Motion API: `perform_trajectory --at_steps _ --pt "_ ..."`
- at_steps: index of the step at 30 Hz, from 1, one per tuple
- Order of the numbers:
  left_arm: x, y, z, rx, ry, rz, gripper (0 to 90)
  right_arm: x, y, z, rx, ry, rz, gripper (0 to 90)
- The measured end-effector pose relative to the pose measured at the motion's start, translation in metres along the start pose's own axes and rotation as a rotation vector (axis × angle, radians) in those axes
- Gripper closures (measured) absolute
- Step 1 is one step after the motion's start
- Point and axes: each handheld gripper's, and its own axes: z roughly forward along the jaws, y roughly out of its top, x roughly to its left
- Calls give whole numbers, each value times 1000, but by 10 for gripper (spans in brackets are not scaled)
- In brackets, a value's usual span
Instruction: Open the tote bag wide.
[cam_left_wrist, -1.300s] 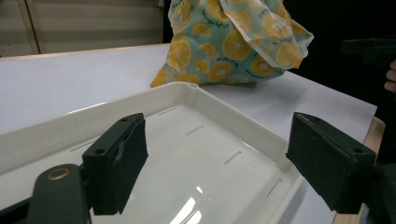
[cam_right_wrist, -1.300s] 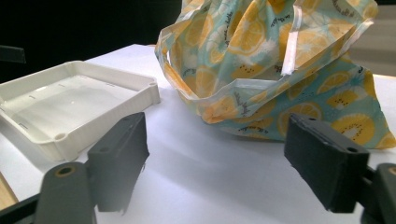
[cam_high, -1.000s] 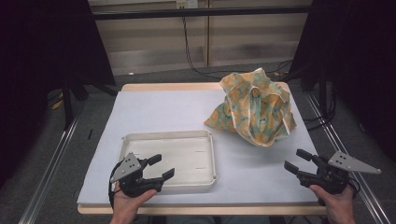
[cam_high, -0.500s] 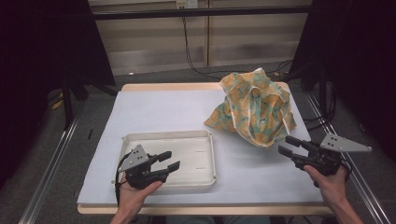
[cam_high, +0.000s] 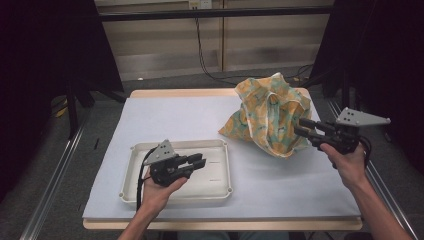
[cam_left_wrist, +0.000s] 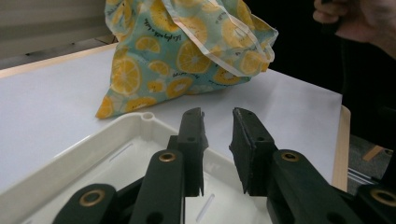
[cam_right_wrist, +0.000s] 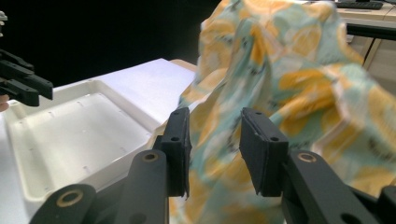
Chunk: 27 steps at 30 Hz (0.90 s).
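1. Slumped at the far right of the white worktop (cam_high: 190, 120): a lemon-print cloth bag (cam_high: 267, 117), handles flopped over the top, just beyond the white tray (cam_high: 222, 170), seemingly set within reach of both hands.
2. Held level over the tray: the left hand-held gripper (cam_high: 197, 162), aimed toward the bag; jaws narrowly apart after just closing in, nothing between them.
3. Raised at the bag's right flank: the right hand-held gripper (cam_high: 301, 126), jaws partly apart and likewise just narrowed, fabric close ahead but not pinched.
4. Judged likely next: a pinch on the cloth from the right.
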Motion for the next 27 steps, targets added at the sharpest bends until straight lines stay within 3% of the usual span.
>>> perform_trajectory --at_steps 3,6,9,16,20,23,27 --pt "4 13 20 12 -24 18 761 -12 16 8 7 -10 -16 579" --pt "6 25 38 5 -55 10 779 -25 28 17 12 -23 -23 507" --pt "8 34 55 13 -73 17 785 -35 37 30 30 -17 -40 492" --pt "17 57 100 31 -111 11 758 -54 39 50 42 -11 -24 505" --pt "18 67 125 22 -114 -10 705 -52 37 62 93 4 -46 506" --pt "18 70 141 35 -126 -2 659 -49 35 68 110 26 -46 606" --pt "21 69 156 47 -126 -18 626 -45 32 69 130 47 -53 833"
